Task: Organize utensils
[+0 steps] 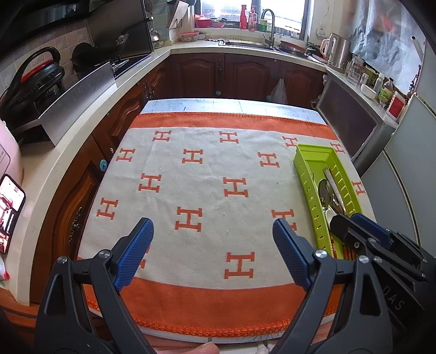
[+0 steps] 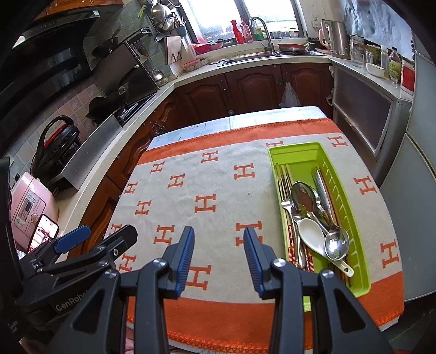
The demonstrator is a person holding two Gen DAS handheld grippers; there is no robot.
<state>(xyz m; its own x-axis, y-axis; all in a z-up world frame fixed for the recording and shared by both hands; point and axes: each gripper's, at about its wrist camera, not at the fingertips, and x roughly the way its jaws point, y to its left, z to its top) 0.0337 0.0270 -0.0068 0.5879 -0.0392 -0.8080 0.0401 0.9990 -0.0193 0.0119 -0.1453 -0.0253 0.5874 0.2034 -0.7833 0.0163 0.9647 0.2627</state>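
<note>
Now both ribbed-blue-padded grippers, left gripper and right gripper, are hanging released, empty; steel spoons are lying in the slotted green plastic tray at 2 o'clock.

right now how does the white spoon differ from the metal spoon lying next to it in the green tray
The white spoon is opaque and matte with a deep, elongated bowl; the metal spoon is shiny with a rounder bowl. The white spoon's handle points toward the camera, the metal spoon's away. Both lie in the green tray.

Bright daylight floods from the window, sharp centrally, with fisheye bending and dark corners.
</note>
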